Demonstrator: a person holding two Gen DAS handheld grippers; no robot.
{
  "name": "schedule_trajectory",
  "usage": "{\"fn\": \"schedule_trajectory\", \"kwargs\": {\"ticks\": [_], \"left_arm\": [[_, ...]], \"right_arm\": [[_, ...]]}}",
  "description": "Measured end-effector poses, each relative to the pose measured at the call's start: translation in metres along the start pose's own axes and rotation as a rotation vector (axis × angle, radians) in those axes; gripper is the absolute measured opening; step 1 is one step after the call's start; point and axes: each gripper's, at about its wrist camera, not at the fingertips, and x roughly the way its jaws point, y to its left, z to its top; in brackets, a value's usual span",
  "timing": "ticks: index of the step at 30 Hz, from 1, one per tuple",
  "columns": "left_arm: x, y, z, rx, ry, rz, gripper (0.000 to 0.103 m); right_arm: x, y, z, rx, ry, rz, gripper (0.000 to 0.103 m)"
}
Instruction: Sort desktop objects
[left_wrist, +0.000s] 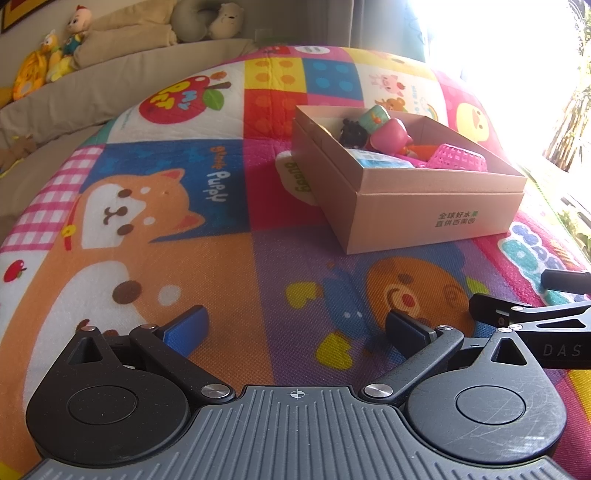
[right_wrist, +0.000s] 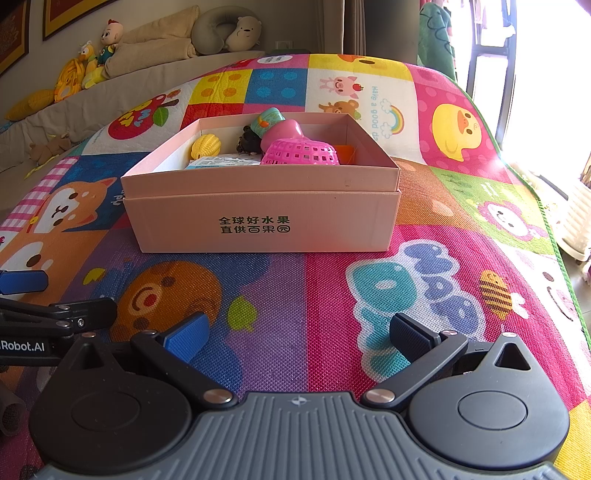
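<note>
Both claws spread wide and empty: left gripper (left_wrist: 295, 332) and right gripper (right_wrist: 299, 334) low over the play mat (right_wrist: 295, 295), side by side, short of the pink box (right_wrist: 266, 218). Piled inside the box: yellow corn toy (right_wrist: 206, 144), pink mesh basket (right_wrist: 300, 152), dark-haired figure (right_wrist: 248, 143), teal cup (right_wrist: 269, 119). Likely trouble: shoving the light box or tipping the piled toys out on a careless reach.

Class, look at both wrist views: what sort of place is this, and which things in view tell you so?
Probably a home living room or play area. A cartoon play mat covers the surface, plush toys sit along a beige sofa, and a pink box holds small toys.
</note>
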Motion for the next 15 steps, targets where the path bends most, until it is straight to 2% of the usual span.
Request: {"fn": "schedule_trajectory", "kwargs": {"ticks": [15], "left_arm": [[0.0008,-0.0010,-0.0001,0.012,0.006,0.005,0.103]], "right_arm": [[-0.0001,0.0002,0.0000,0.000,0.000,0.000,0.103]]}}
